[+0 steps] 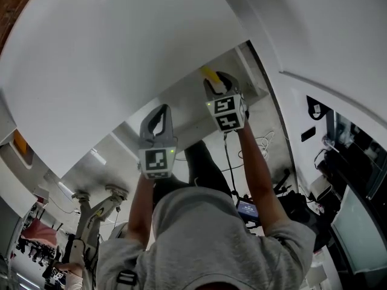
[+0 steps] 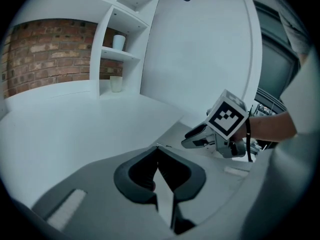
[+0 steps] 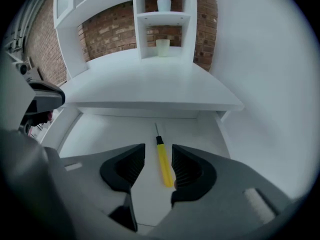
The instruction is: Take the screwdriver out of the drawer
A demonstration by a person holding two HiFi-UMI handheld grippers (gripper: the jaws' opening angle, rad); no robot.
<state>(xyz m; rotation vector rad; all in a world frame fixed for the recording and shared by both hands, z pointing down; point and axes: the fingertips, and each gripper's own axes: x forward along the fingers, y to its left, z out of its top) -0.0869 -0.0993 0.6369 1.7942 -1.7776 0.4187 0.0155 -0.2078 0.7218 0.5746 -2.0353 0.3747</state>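
**mk_bench:** so what's the right tool doing here, has it got hold of anything?

**driftwood:** nope, its jaws are spread. The screwdriver lies flat on the floor of the drawer, right in the gap between them, a bit below centre in the right gripper view. The yellow handle is towards the camera, then a black collar, then a thin metal tip pointing up the frame at the back of the drawer. The butt of the handle sits just beside the jaw on the frame's right, and I honestly can't tell if they touch. The jaw on the frame's left is clearly apart from it.

**mk_bench:** and the left tool?

**driftwood:** pressed together, tips meeting, nothing in them. In the head view it sits lower left of the right one. In its own view the right tool shows at mid-right, with its marker cube facing the camera.

**mk_bench:** what about further out?

**driftwood:** the drawer stands open under the white counter, whose front edge runs across the frame just above the screwdriver's tip. At top centre a shelf unit stands against a brick wall. Its upper compartment holds a white cup, and the compartment under it holds a pale cup.
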